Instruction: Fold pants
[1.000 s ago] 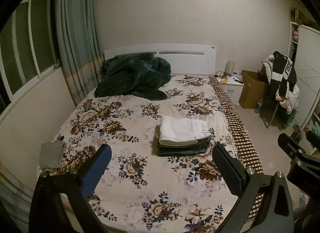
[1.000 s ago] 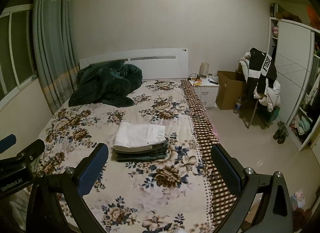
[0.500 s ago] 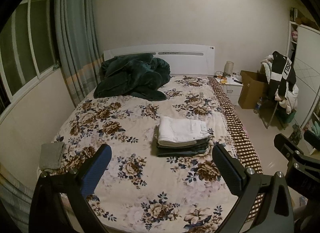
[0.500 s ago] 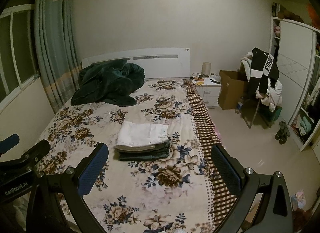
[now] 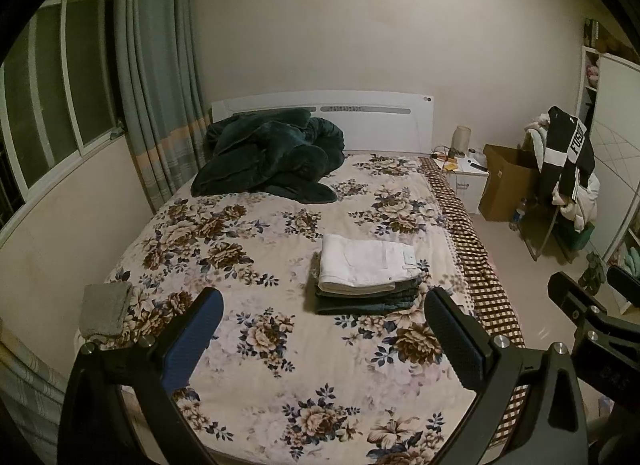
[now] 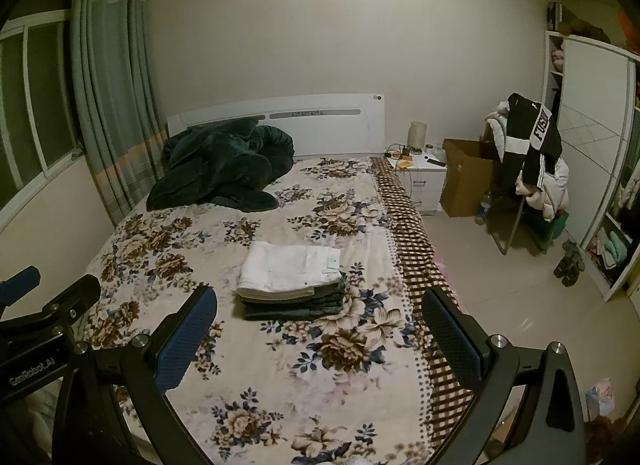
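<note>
A stack of folded pants lies on the flowered bed, with white pants on top and dark pairs under them; it also shows in the right wrist view. My left gripper is open and empty, held above the bed's near end, short of the stack. My right gripper is open and empty, also back from the stack, beside the left one. Each gripper's body shows at the edge of the other's view.
A dark green blanket is heaped by the headboard. A grey folded cloth lies at the bed's left edge. Right of the bed are a nightstand, a cardboard box, a chair piled with clothes and a wardrobe.
Both views have drifted slightly; the stack sits a little differently in frame. Both grippers stay open and empty.
</note>
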Demonstrator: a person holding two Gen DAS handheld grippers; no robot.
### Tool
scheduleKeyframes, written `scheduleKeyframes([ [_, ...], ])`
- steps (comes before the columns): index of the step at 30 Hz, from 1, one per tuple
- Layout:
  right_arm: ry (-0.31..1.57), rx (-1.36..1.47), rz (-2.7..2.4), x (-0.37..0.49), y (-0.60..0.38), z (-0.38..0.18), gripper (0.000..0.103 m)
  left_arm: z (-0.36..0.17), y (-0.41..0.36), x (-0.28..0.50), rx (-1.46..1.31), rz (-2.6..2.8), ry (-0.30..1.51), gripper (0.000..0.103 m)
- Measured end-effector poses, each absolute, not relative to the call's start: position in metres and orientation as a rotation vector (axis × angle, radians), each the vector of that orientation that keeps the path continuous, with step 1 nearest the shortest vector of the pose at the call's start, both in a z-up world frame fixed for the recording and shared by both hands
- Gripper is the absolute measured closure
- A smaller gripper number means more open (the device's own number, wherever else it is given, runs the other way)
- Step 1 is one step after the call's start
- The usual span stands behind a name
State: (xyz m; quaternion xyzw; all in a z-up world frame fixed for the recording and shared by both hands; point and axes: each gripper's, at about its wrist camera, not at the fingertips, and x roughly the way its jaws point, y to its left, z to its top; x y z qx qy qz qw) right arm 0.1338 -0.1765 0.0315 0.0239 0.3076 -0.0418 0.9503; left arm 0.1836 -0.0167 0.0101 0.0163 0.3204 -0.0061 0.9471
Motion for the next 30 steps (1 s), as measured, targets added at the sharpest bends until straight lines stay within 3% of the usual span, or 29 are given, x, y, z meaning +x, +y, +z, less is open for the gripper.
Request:
scheduleKeyframes([
  [30,0.628,0.044,-0.077,0.131,-0.174,0.043,0.000,0.025,-0.020,0.178,0.026,0.002,0.638,0.000],
])
